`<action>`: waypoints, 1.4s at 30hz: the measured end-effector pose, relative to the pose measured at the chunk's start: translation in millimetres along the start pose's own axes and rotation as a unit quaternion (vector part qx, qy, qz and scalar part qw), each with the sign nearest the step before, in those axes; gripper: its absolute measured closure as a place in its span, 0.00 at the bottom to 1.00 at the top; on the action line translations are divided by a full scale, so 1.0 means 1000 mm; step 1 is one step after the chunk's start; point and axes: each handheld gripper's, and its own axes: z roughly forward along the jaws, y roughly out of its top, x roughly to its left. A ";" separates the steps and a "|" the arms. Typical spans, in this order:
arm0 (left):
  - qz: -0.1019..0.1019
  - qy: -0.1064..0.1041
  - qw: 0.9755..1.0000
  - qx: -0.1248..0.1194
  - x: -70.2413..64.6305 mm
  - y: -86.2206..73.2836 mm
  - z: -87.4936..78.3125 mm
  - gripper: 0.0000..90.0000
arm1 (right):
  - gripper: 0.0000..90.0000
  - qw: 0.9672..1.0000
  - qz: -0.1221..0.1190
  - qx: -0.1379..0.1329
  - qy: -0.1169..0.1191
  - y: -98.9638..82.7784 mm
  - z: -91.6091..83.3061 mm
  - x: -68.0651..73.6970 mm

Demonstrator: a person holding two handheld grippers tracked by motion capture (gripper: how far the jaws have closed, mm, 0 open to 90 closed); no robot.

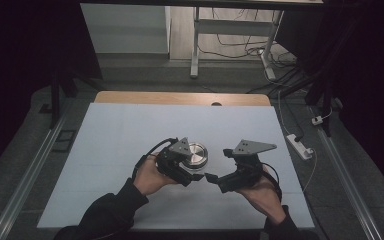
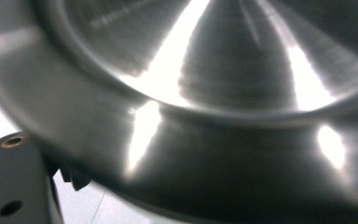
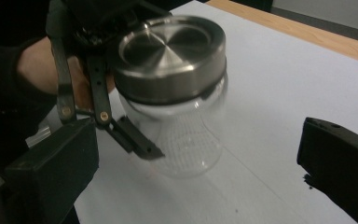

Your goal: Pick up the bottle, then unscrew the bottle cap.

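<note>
Clear glass jar (image 3: 186,140), round brushed-steel lid (image 3: 170,56), on pale blue mat (image 1: 130,135). Left gripper (image 1: 192,176) grips jar; right gripper (image 1: 219,167) just right, jaws wide.

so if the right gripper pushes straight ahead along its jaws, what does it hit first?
Probably the clear glass jar with the brushed steel lid, roughly centred between the right gripper's open jaws; depth is unclear.

Dim room, glare on blurred lid (image 2: 223,107)
</note>
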 end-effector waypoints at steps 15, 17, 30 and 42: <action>-0.002 -0.003 1.000 0.005 -0.001 -0.001 0.004 0.17 | 0.00 1.000 -0.023 0.002 0.002 0.016 0.024 0.006; -0.002 -0.005 1.000 0.004 -0.001 0.000 0.003 0.17 | 0.00 1.000 -0.027 0.004 0.000 0.018 0.029 0.008; 0.001 -0.006 1.000 0.011 -0.002 0.001 0.003 0.17 | 0.19 0.999 -0.049 0.000 0.000 0.027 0.044 0.015; 0.027 -0.050 0.998 0.000 -0.002 0.001 -0.006 0.18 | 0.20 0.994 -0.079 -0.015 0.075 0.029 0.040 0.008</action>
